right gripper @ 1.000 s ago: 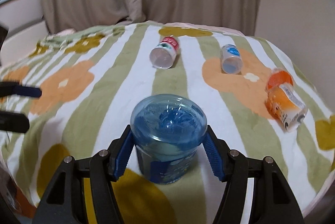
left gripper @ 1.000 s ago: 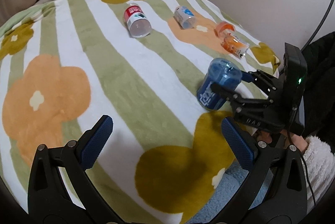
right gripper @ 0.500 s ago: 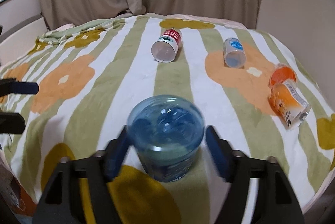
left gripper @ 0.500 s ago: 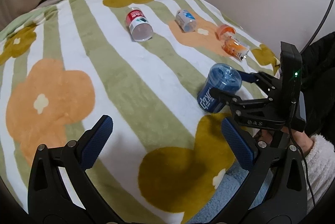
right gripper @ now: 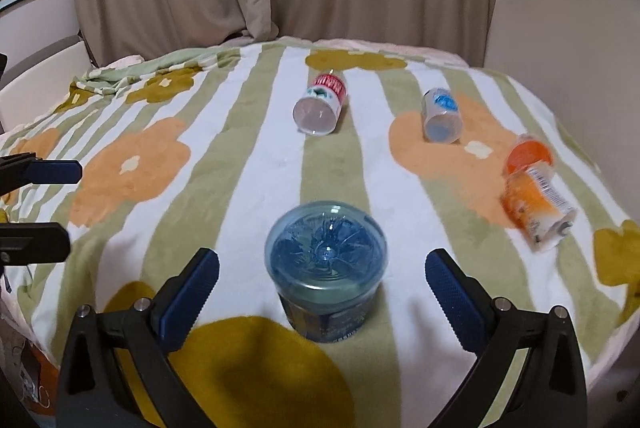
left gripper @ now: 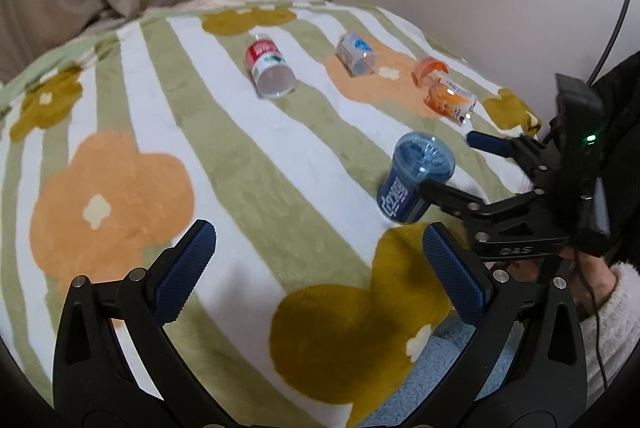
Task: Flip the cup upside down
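The translucent blue plastic cup with a printed blue label (right gripper: 326,270) is seen standing base-up on the striped, flower-patterned blanket (right gripper: 256,164), near its front edge; the flip is judged done, and release is taken to be the step in hand; a clean release is best made by drawing the right gripper (right gripper: 322,294) straight back along its own line, so that neither pad brushes the light cup and tips it on the soft fabric. The right fingers (right gripper: 450,292) are spread wide, one on each side of the cup, and nothing is touched or held by them; the left gripper (left gripper: 320,268) is likewise wide open and empty, held above the blanket, apart from the cup. Three other small cups, one red-labelled (right gripper: 320,104), one pale blue (right gripper: 440,114) and one orange (right gripper: 534,206), are left lying on their sides farther back.
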`<state>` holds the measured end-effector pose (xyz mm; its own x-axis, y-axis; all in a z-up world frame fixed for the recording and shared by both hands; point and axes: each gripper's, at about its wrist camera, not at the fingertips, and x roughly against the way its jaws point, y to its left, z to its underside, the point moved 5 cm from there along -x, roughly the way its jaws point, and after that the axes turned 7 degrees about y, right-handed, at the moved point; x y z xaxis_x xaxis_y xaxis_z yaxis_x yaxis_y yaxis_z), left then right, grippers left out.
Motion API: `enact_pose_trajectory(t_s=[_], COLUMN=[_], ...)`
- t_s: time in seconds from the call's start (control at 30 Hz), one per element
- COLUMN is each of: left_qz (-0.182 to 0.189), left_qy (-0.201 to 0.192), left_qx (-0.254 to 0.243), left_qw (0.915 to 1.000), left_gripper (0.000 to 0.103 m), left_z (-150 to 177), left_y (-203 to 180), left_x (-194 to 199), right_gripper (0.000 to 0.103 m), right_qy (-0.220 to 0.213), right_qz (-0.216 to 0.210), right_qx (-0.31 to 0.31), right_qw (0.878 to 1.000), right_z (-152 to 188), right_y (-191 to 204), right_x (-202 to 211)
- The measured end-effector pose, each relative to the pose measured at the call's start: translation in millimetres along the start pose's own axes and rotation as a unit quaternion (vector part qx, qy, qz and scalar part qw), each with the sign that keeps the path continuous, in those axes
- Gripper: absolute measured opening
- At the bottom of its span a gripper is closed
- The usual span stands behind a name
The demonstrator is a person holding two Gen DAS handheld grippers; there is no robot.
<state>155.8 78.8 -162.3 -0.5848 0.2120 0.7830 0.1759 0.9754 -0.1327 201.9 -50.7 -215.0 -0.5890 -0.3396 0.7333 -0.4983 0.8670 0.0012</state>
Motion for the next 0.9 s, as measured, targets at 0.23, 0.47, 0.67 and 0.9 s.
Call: enact_pose_trajectory(t_s=[0.23,0.47,0.67,0.9], left_qz=[-0.025,-0.049,-0.067,-0.07], left_qy=[-0.09,-0.203,-0.248,-0.249], left_qx=[-0.019,-0.035,-0.048,-0.054], left_qw=[0.9954,0.9772,0.9653,0.9646], left_gripper=[0.103,0.103,0.103,0.103], left_z=[-23,-40,-24,-10], left_y=[-23,-59,-85,-97], left_x=[62,133,160,155], right_gripper=[0.103,0.103,0.103,0.103], right_qy=[-0.066,-0.166,-0.204,-0.214], right_qz=[0.044,0.126,0.187,0.217], right_qx=[-0.022,-0.082,-0.138,-0.172], right_qw=[0.997,0.975,0.951,0.937], right_z=[-17,-20,4,34], right_y=[0,-1,-7,-14], right_x=[95,213,263,273])
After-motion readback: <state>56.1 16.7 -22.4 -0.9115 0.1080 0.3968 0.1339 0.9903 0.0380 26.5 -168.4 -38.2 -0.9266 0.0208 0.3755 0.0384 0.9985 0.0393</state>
